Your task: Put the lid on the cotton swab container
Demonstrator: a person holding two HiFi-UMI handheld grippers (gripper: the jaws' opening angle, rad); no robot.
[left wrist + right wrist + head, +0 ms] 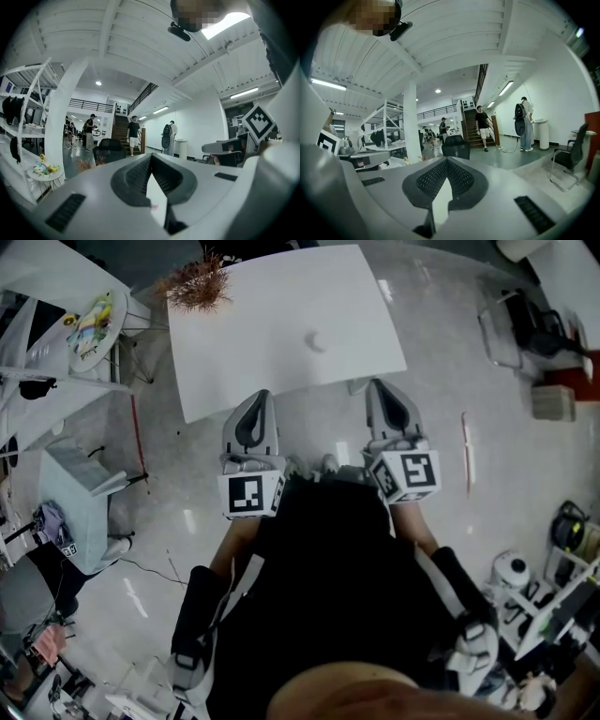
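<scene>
Our left tongs [262,395] and right tongs [377,384] are both pressed together with nothing between them, tips at the near edge of the smooth white tabletop [262,343]. The cotton swab container [316,340] seems to be the small pale round thing near the tabletop's middle, too tiny to tell lid from body. On so slick a surface, we judge a light plastic piece could skid or tip if nudged off-centre. A bristly dried plant [197,282] sits at the far left corner.
</scene>
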